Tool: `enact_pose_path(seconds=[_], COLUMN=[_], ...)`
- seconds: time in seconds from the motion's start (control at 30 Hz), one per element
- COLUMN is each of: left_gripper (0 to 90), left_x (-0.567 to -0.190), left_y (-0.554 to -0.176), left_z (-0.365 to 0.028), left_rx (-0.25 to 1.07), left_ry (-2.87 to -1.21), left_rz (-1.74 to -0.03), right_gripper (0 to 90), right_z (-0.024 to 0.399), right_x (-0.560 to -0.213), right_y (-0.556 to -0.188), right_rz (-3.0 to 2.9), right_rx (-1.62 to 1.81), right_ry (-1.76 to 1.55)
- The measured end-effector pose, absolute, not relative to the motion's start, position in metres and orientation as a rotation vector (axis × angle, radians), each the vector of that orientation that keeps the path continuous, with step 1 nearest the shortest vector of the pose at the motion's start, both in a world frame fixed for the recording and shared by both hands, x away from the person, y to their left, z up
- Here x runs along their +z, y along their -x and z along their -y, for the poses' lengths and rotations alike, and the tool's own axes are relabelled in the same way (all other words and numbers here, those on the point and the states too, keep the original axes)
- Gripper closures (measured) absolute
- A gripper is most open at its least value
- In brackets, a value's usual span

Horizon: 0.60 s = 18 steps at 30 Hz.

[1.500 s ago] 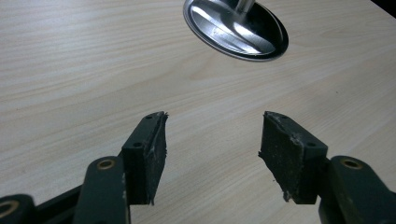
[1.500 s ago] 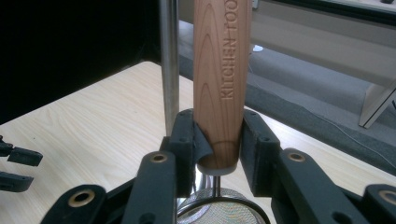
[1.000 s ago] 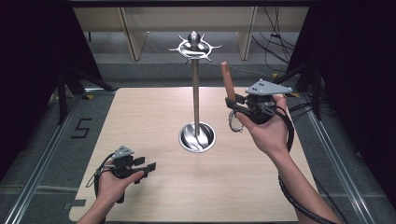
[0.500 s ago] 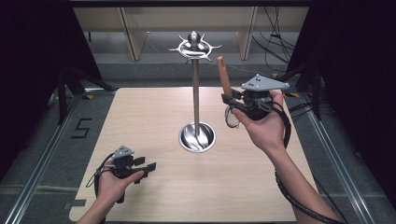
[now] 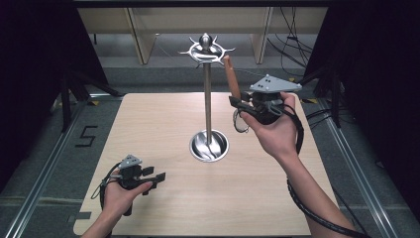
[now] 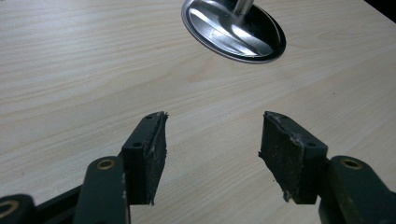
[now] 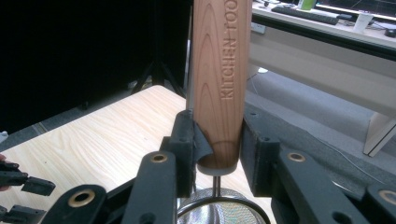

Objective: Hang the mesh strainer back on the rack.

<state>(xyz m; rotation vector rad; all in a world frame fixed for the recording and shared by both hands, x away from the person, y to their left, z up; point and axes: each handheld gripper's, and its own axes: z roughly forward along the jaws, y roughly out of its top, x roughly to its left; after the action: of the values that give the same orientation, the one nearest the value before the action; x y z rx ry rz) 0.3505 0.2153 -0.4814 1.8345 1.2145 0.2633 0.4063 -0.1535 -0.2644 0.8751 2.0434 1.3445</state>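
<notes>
1. Gripping a wooden handle (image 7: 219, 79), our right gripper (image 7: 217, 140) has its jaws pressed against both sides of the handle's lower end, so it is clamped on it.
2. We hold that handle upright; in the high view it (image 5: 231, 78) rises from the right gripper (image 5: 242, 103) and leans slightly away from us, its top just beside the hook crown of the stand (image 5: 207, 49).
3. Below the handle in the right gripper view we see a thin metal stem running down to a mesh bowl with a dark rim (image 7: 219, 207), so the tool looks like a strainer.
4. Our left gripper (image 6: 212, 144) has its jaws wide apart, with only bare table (image 6: 70, 70) between the pads; they hold nothing.
5. We see the left gripper (image 5: 148, 177) low over the table's near left corner, well apart from the stand's round base (image 5: 209, 146), which sits near the table's middle.
6. On the handle we read "KITCHEN TOO" stamped along its length; the rest runs out of view at the top.
7. We also read a "5" (image 5: 87, 136) marked on the floor left of the table.
</notes>
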Motion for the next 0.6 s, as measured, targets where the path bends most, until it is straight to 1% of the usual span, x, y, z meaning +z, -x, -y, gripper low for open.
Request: enact_pose_path(seconds=[0.6], left_gripper=[40.0], left_x=[-0.481], left_y=[-0.350], left_z=[-0.215], left_rx=[0.261], left_ry=[-1.828], left_rz=[-1.212], right_gripper=[69.6], right_z=[0.142], right_x=[-0.264], right_y=[-0.413], right_rz=[-2.023], right_rx=[1.336], right_ry=[-0.911])
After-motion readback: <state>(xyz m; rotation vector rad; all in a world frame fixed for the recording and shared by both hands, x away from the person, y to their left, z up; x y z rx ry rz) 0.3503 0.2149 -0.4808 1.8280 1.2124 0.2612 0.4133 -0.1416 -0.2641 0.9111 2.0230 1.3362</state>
